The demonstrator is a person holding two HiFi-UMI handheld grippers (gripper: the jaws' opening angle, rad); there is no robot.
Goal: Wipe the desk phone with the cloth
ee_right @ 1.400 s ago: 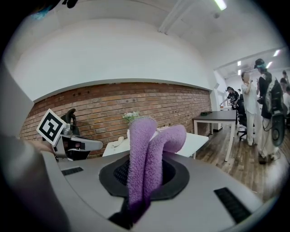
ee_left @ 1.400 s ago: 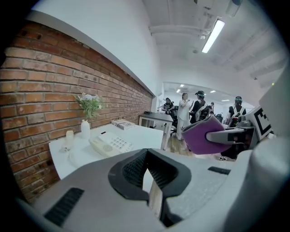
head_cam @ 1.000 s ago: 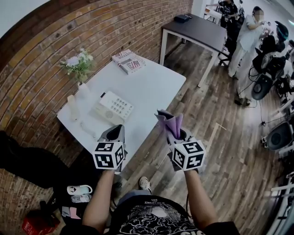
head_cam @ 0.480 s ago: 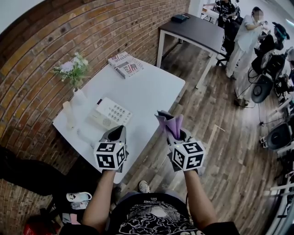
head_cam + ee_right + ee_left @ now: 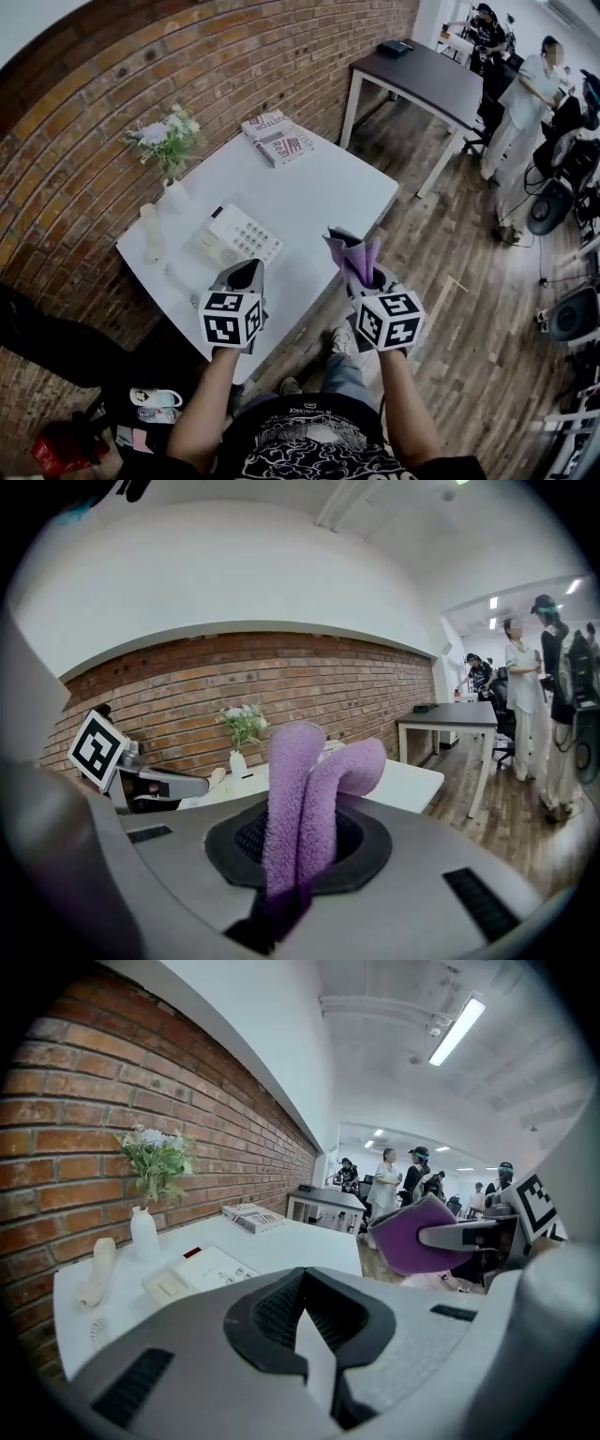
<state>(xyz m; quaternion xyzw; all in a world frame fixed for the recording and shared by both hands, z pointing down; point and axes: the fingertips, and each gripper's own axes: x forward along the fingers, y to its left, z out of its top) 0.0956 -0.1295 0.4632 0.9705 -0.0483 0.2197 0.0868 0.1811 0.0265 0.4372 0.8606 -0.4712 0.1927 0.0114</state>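
Lying flat toward the left end of the white table (image 5: 319,187), keypad up and untouched: the desk phone (image 5: 239,234), pale like the tabletop. Set just left of it, a pale handset (image 5: 150,230), and behind that a white vase (image 5: 174,195) of flowers (image 5: 167,139) close against the brick wall (image 5: 103,84). Held in the air over the table's near right edge, well apart from the phone: the purple cloth (image 5: 354,255), folded double and sticking up out of the right tongs (image 5: 366,279). Clamped on the cloth's lower end, those tongs, with both plush folds rising from between the dark pads in the right gripper view. Raised alongside, to the left and clear of the cloth: the left tongs (image 5: 246,274), pressed together with nothing gripped, tip aimed at the phone from above the near edge of the table, not touching it. Behind each pair of tongs, a cube with black and white markers and a bare forearm. Farther out on the table, at its far end by the wall, a small stack of books (image 5: 278,138). Beyond that, a dark table (image 5: 422,75) on white legs, a wooden floor (image 5: 469,281), and several people standing among equipment at the far right.
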